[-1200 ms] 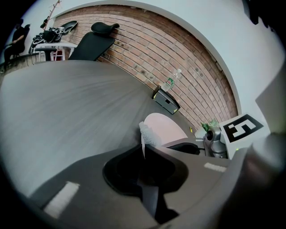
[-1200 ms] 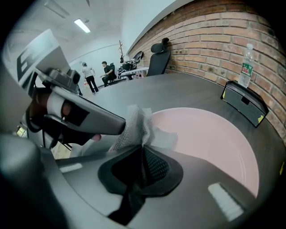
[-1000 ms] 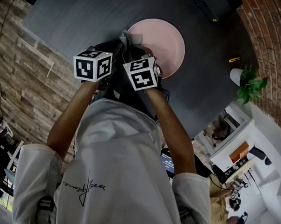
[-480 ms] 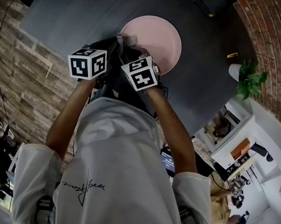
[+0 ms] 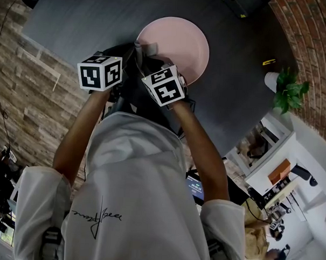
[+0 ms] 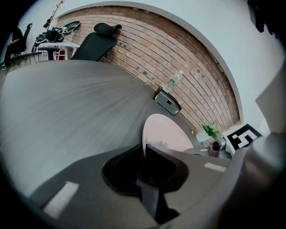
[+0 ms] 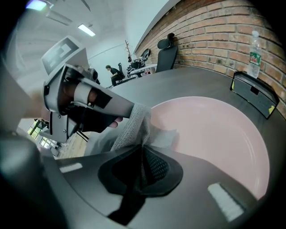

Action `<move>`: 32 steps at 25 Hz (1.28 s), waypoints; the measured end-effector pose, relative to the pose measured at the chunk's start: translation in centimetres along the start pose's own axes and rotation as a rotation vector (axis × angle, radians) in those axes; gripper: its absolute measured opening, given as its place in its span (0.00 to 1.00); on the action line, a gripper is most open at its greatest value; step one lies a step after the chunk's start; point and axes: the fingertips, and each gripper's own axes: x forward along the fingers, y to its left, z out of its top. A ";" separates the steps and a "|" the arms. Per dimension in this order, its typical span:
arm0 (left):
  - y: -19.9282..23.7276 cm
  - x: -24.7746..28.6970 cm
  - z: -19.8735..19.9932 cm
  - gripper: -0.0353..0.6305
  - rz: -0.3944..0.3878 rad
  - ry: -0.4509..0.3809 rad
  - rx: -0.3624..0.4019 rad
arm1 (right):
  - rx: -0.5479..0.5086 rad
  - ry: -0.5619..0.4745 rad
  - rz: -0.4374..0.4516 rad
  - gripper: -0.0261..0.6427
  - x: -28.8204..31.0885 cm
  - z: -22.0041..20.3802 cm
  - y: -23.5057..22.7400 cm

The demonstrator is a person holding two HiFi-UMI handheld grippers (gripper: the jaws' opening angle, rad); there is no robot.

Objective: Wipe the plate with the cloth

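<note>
A pink plate (image 5: 177,44) lies on the dark grey table (image 5: 87,21). A grey cloth (image 5: 146,47) lies bunched over the plate's near left rim. My right gripper (image 5: 153,60) is shut on the cloth (image 7: 134,127), which rises from its jaws over the plate (image 7: 210,134). My left gripper (image 5: 135,50) is at the plate's left rim, which runs edge-on into the narrow gap of its jaws. Those jaws have just been opening a little, with the rim still between them (image 6: 144,150). A scrap of cloth (image 6: 157,145) shows beside them on the plate (image 6: 167,132).
A black box (image 6: 168,102) with a water bottle (image 6: 173,82) stands at the table's far edge by the brick wall. A potted plant (image 5: 286,90) and a small yellow item (image 5: 269,62) are to the right. A black chair (image 6: 94,42) stands beyond the table.
The plate and both grippers sit slightly further left and higher in the head view. The grippers keep their places at the plate's rim, and the cloth stays held.
</note>
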 end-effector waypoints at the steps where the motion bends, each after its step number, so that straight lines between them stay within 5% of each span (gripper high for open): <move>1: 0.0 0.0 0.0 0.10 -0.001 0.000 -0.001 | -0.002 0.005 0.002 0.07 -0.1 -0.1 0.0; 32: 0.0 0.1 0.1 0.11 -0.003 -0.007 -0.016 | -0.056 0.118 0.086 0.07 -2.0 -3.5 0.2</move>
